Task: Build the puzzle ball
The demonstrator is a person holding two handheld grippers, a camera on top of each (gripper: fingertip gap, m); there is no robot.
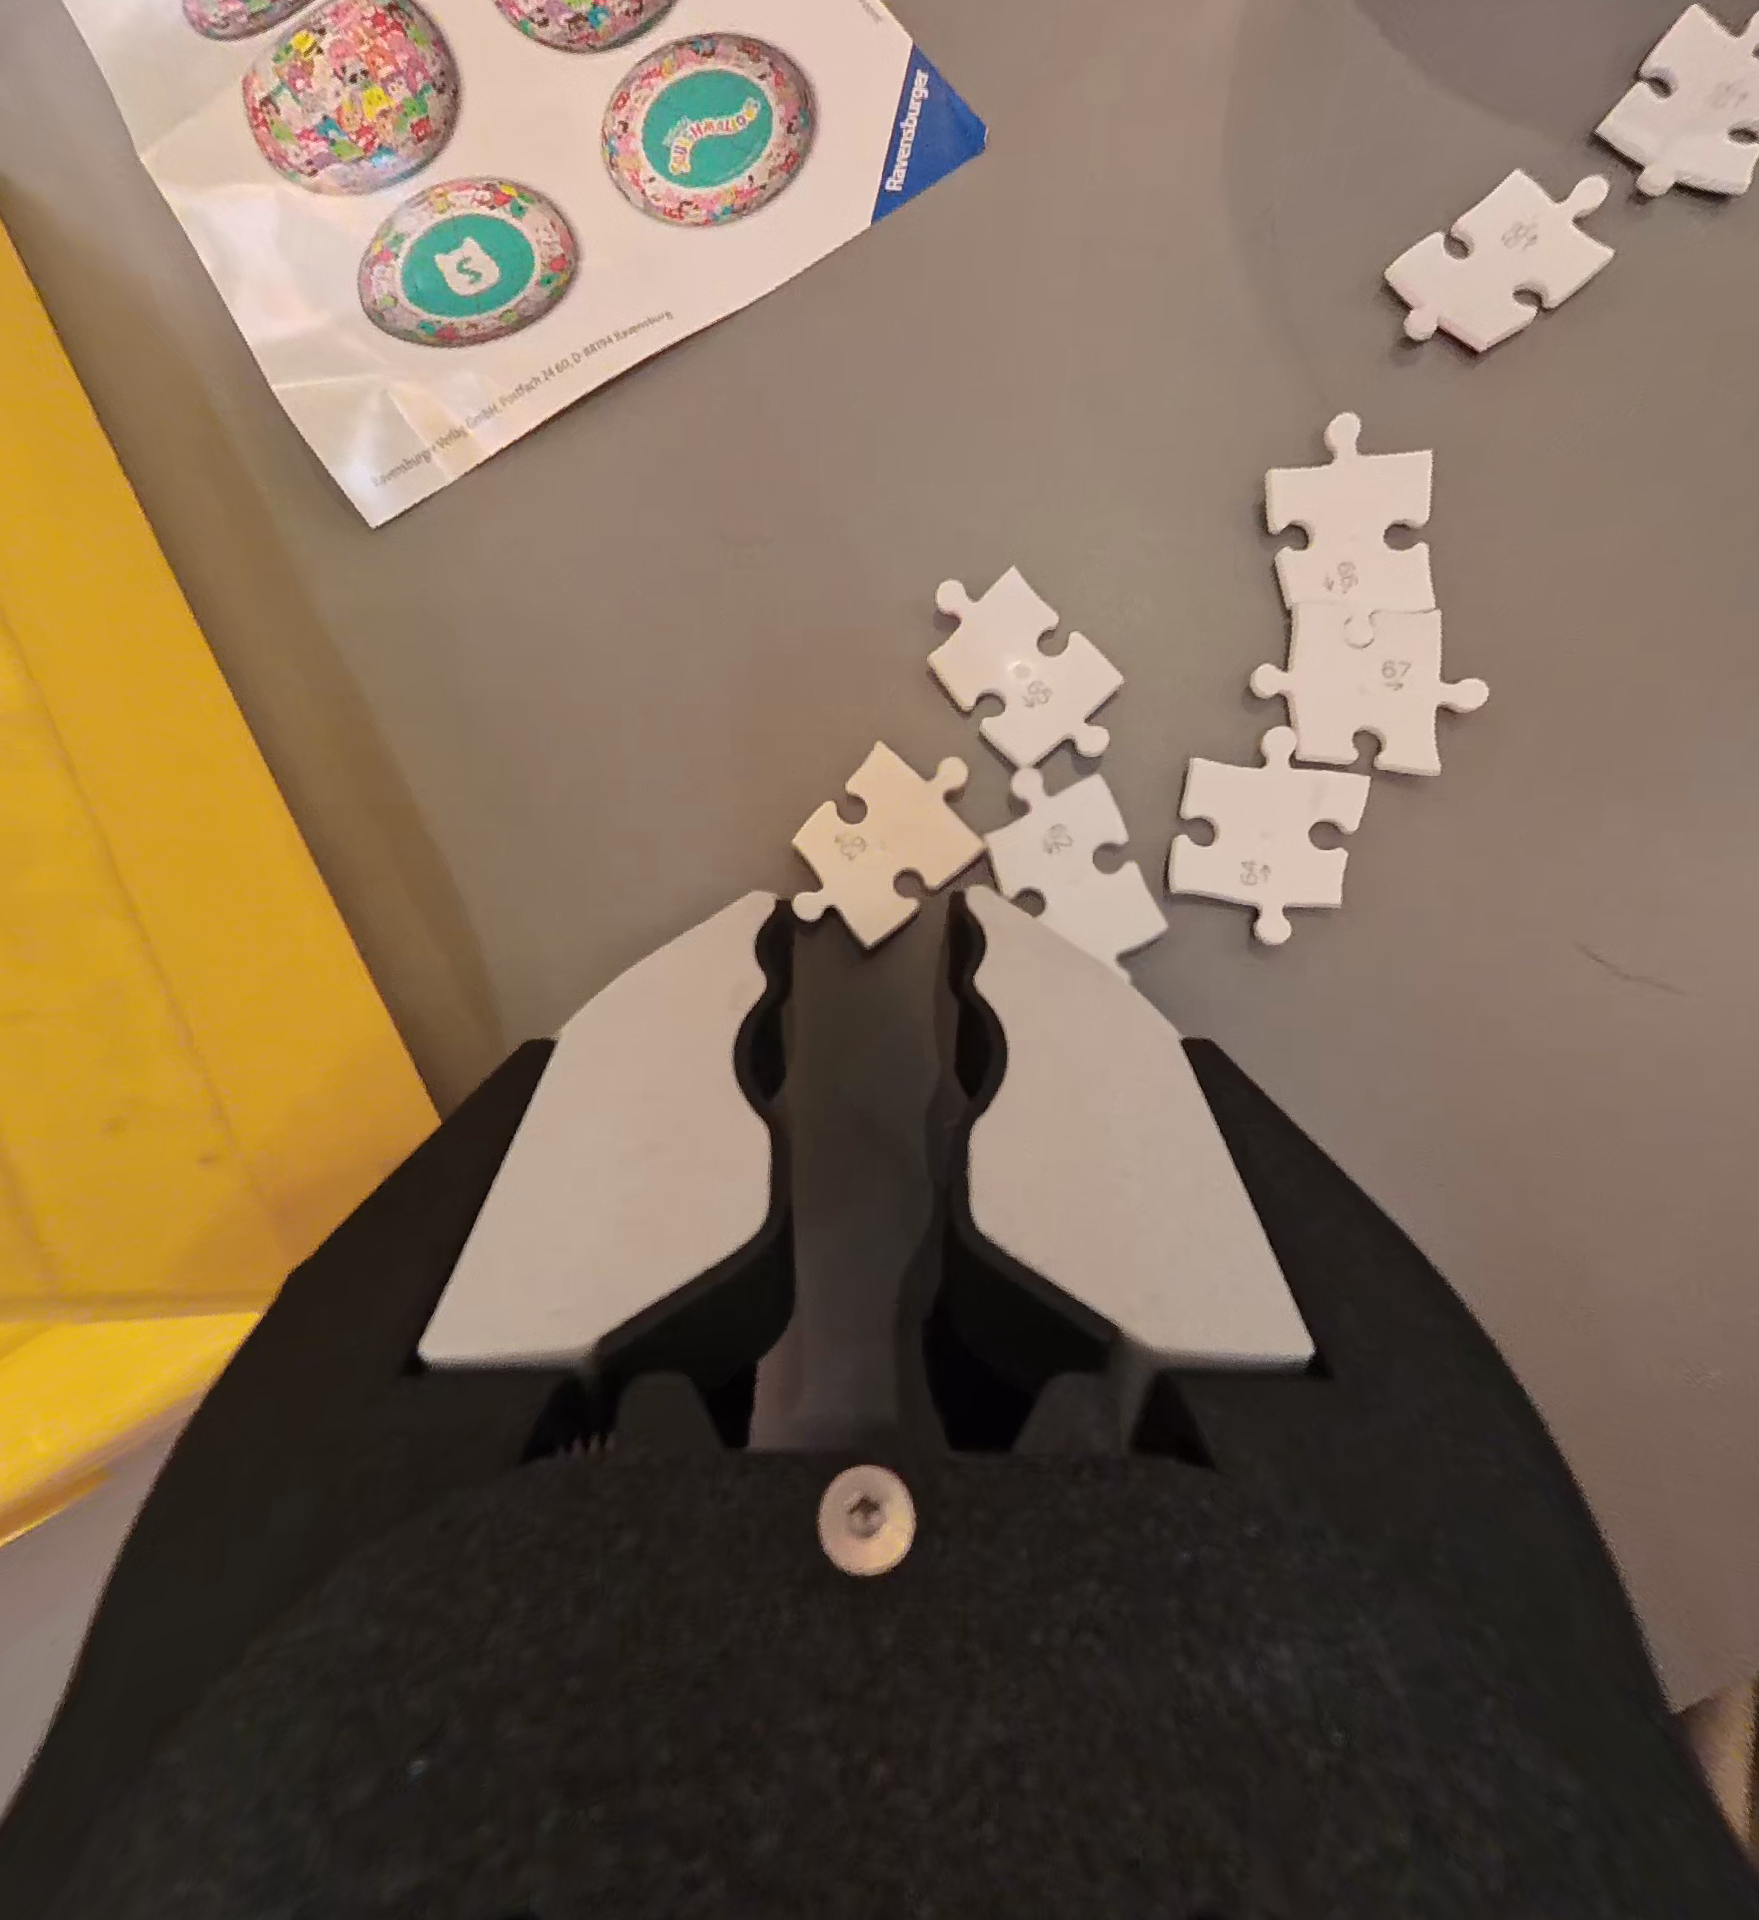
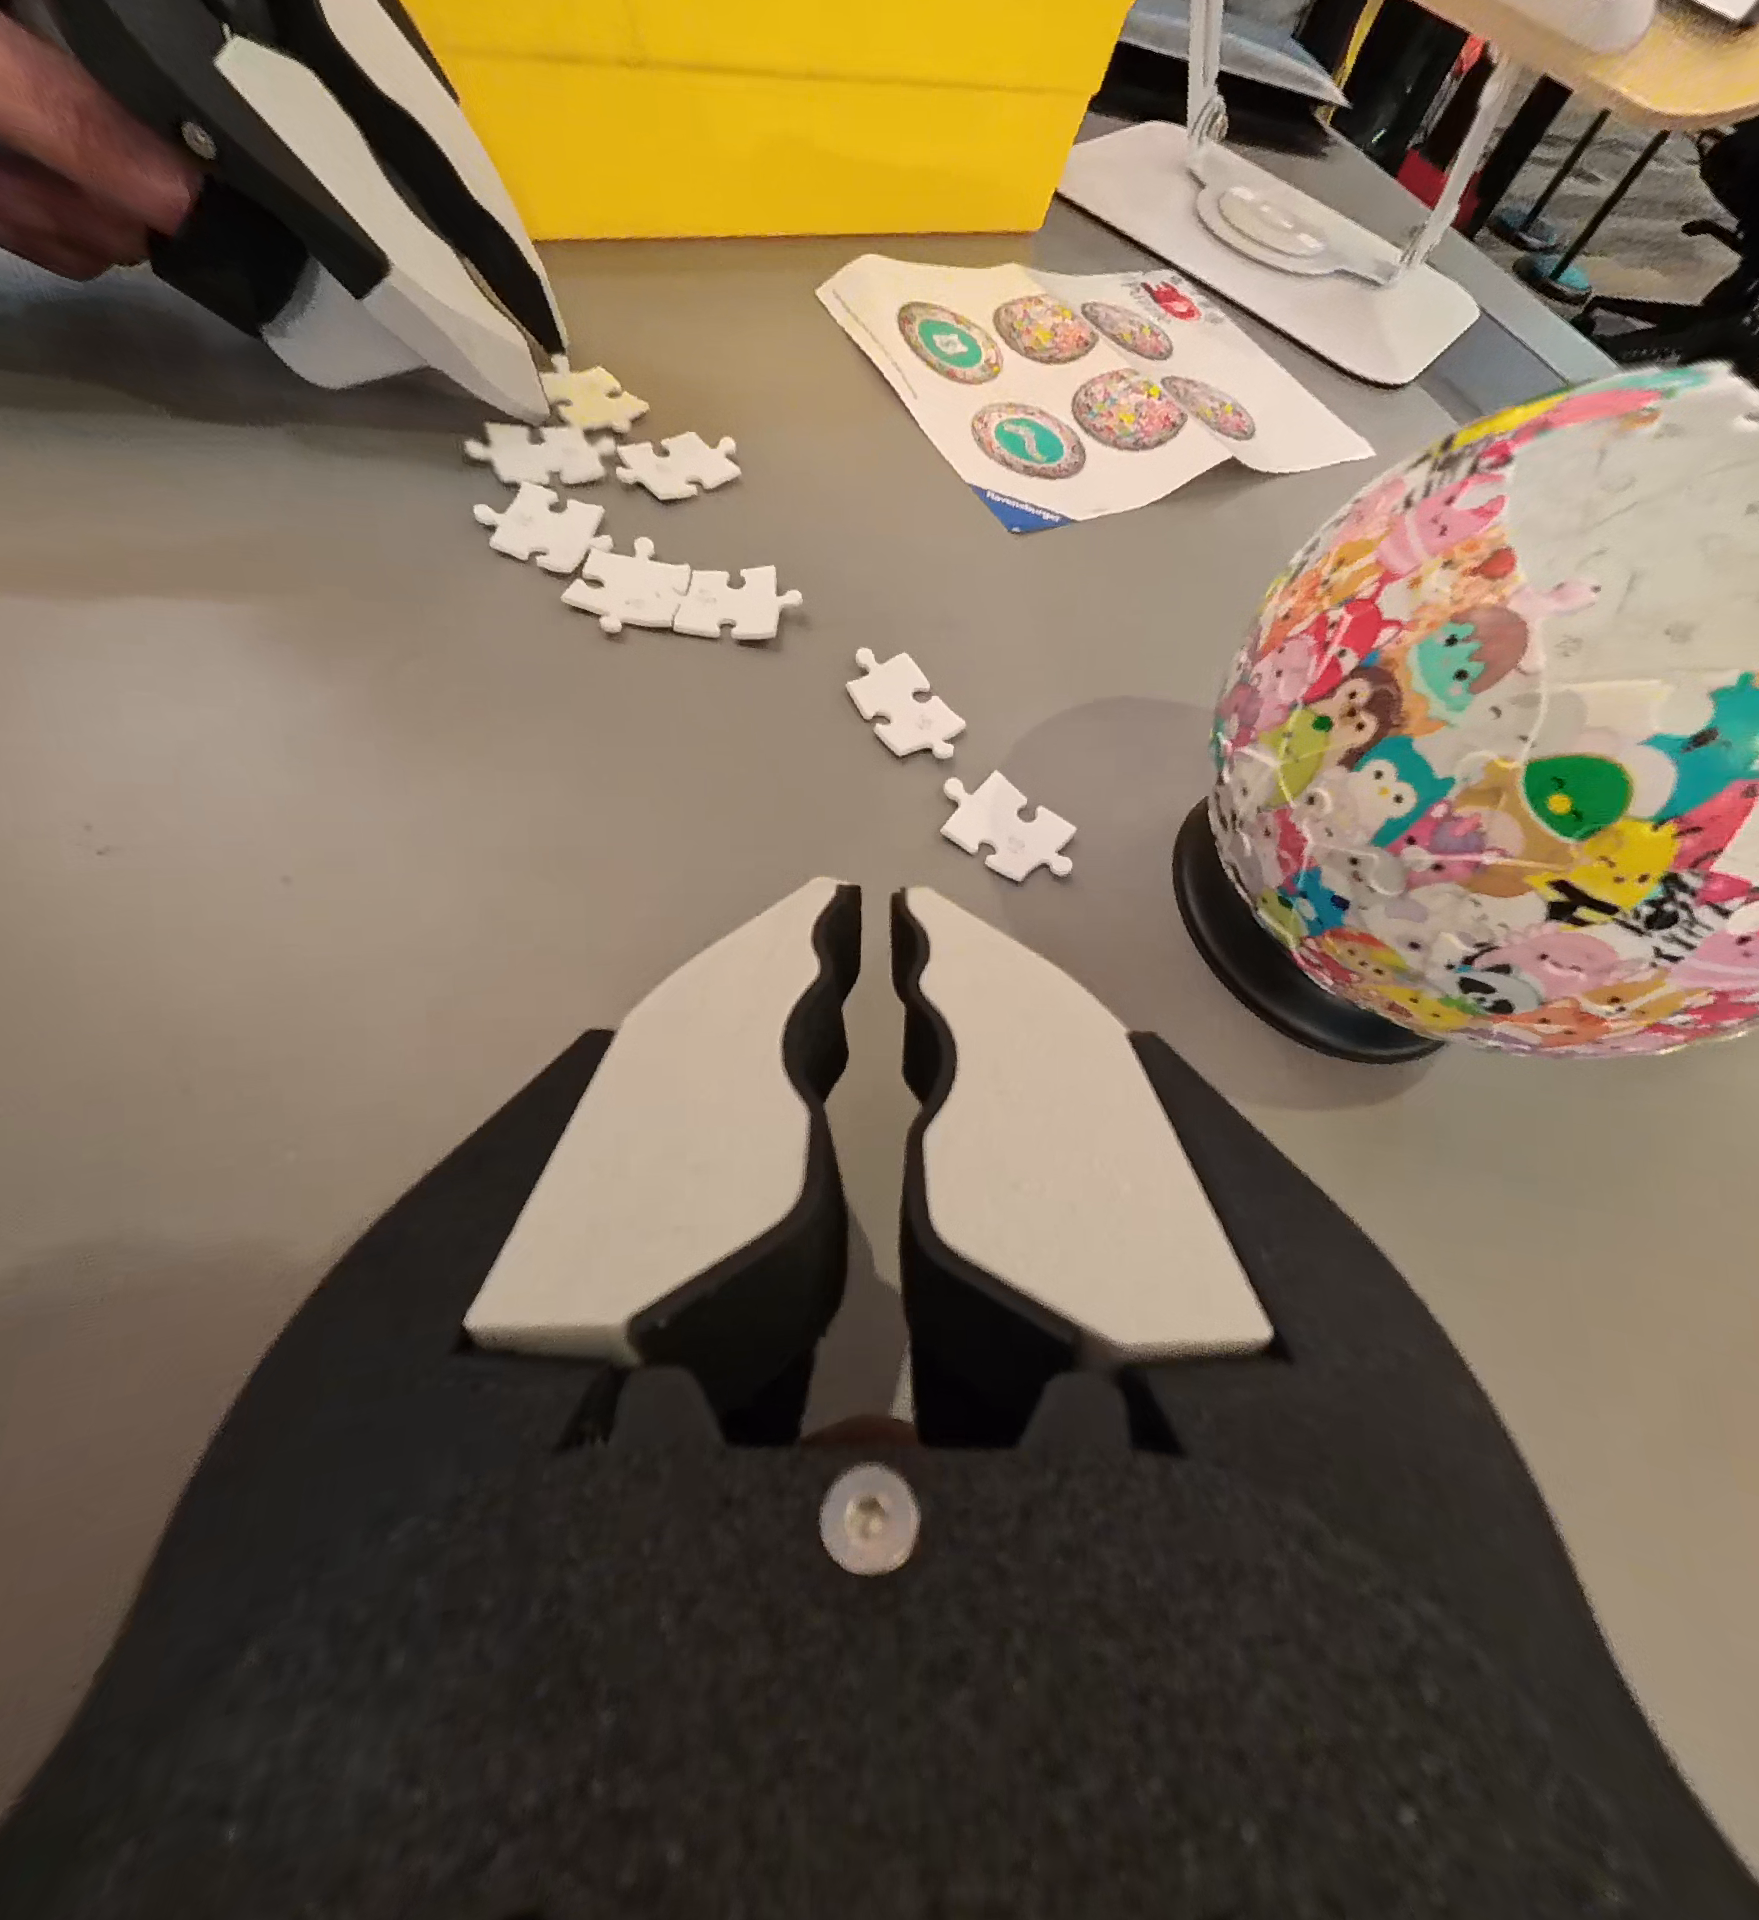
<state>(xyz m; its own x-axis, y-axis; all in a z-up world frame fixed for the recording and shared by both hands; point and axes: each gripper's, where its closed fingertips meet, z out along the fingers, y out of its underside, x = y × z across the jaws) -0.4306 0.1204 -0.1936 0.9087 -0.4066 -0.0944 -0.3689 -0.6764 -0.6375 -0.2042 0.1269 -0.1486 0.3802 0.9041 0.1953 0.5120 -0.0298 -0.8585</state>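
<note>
The partly built puzzle ball point(image 2: 1540, 748), colourful with a white open patch on top, stands on a black ring base point(image 2: 1270, 966) at the right. Several white loose puzzle pieces lie face down on the grey table point(image 1: 646, 675). My left gripper point(image 1: 864, 904) is closed on the corner of one cream-lit puzzle piece point(image 1: 885, 842), which tilts up at the near end of the row; it also shows in the right wrist view point(image 2: 594, 400). My right gripper point(image 2: 875, 894) is shut and empty, low over bare table, left of the ball.
A printed instruction sheet point(image 1: 501, 208) lies beyond the pieces. A yellow bin point(image 2: 771, 135) stands at the table's far side. A white stand base point(image 2: 1301, 260) sits at the back right. A joined group of three pieces point(image 1: 1353, 665) lies to the right. The tips of one gripper are about 25 centimeters away from the tips of the other.
</note>
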